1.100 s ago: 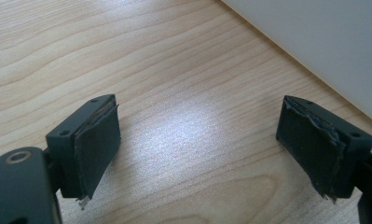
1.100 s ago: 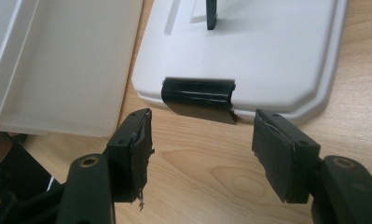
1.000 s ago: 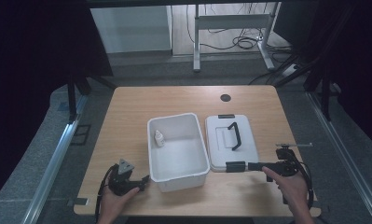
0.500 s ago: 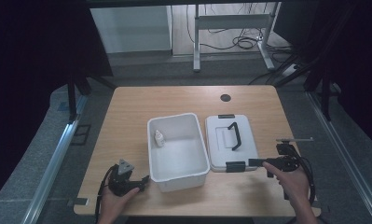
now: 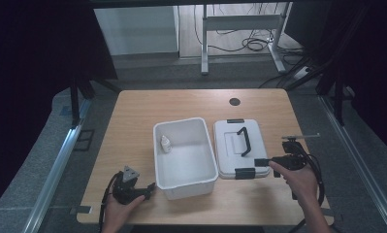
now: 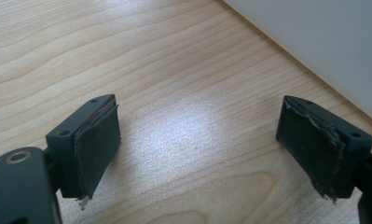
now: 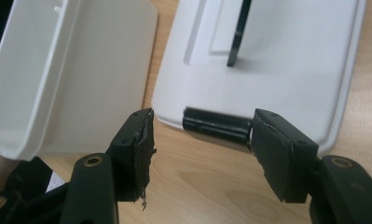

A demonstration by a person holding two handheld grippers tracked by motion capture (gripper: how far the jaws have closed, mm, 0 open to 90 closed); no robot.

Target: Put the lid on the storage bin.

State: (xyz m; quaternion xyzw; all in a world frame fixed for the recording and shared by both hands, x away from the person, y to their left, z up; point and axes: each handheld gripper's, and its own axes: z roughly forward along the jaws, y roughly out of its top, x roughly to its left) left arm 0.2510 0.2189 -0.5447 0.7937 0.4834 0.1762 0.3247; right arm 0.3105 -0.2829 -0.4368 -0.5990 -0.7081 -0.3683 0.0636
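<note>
An open white bin (image 5: 185,155) stands mid-table with a small white bottle (image 5: 165,143) lying inside at its far left. Beside it on the right lies a white lid (image 5: 239,145) with a black handle (image 5: 243,141) and a black latch (image 5: 244,173) on its near edge. My right gripper (image 5: 262,162) is open at the lid's near right corner. In the right gripper view the latch (image 7: 216,126) sits just beyond the open gripper (image 7: 202,149), close to the right pad (image 7: 277,154). My left gripper (image 5: 150,187) rests open on bare wood, with the bin wall (image 6: 323,37) just ahead.
The wooden table (image 5: 133,126) has a round cable hole (image 5: 234,102) at the far right. A metal desk frame (image 5: 239,29) and cables lie on the floor beyond. The table's near edge runs close under both hands.
My right gripper has slid a little left and forward, toward the lid's near edge and its latch. The left gripper, bin and lid have not moved.
</note>
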